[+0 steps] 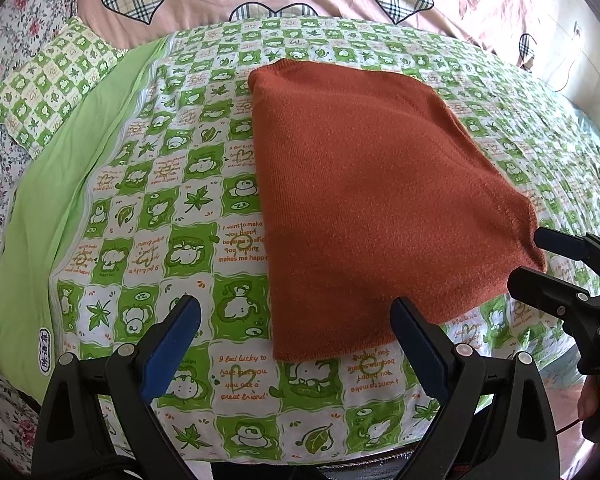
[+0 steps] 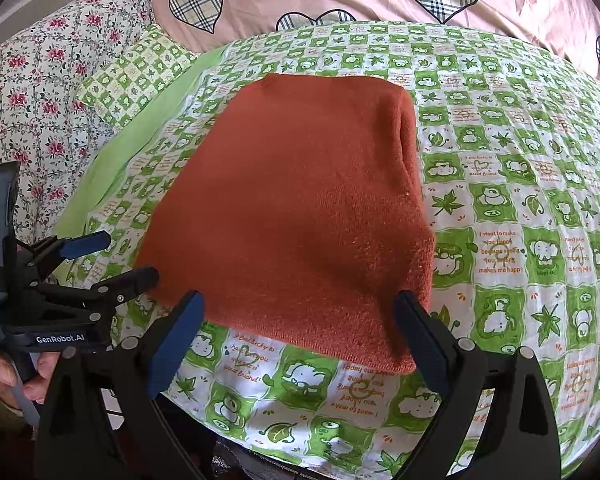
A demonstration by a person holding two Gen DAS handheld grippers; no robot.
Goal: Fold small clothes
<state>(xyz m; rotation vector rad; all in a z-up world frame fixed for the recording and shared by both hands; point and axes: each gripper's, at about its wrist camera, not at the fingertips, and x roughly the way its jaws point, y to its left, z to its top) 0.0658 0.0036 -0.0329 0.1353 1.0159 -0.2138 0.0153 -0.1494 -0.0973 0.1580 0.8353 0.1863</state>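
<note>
Left gripper (image 1: 296, 340) wide open, empty | right gripper (image 2: 300, 336) wide open, empty | rust-orange knit garment (image 2: 300, 208) folded flat on green checked quilt (image 2: 520, 220) | risk: one-sided pinch may drag layers apart.

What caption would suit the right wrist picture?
Open right gripper poised at the near edge of a folded rust-orange knit garment lying on a green checked bedspread, left gripper alongside.

The rust-orange garment (image 1: 380, 192) is matt, fuzzy knit cloth. The green-checked sheet (image 1: 172, 240) beneath is smooth printed cotton. The left gripper (image 1: 296, 344) looks matt black plastic, its blue pads (image 1: 168, 352) rubbery.
</note>
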